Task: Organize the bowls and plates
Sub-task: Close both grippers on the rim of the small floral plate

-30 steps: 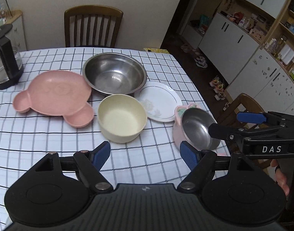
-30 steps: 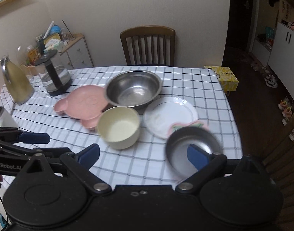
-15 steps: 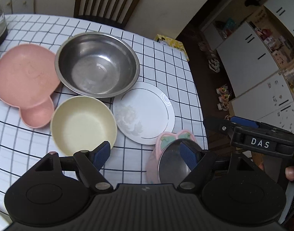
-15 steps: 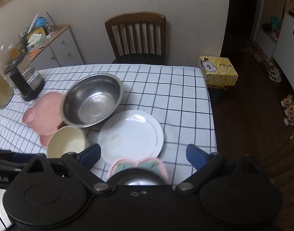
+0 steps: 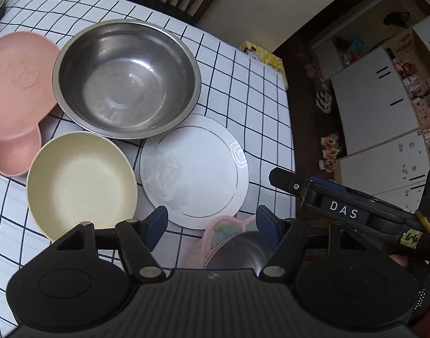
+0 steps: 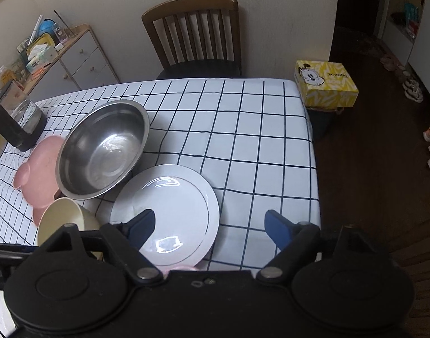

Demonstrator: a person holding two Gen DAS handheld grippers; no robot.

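Two grippers hang over the checked table, their jaws just narrowing yet apart, clamping nothing. The left gripper straddles the small steel bowl in its pink dish; the right gripper hovers above the white plate, beside the big steel bowl.

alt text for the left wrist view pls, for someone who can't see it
The open left gripper hangs over a small steel bowl in a pink holder at the checked table's near edge. Beyond lie a white plate, cream bowl, large steel bowl and pink bear-shaped plate; the right gripper enters from the right.
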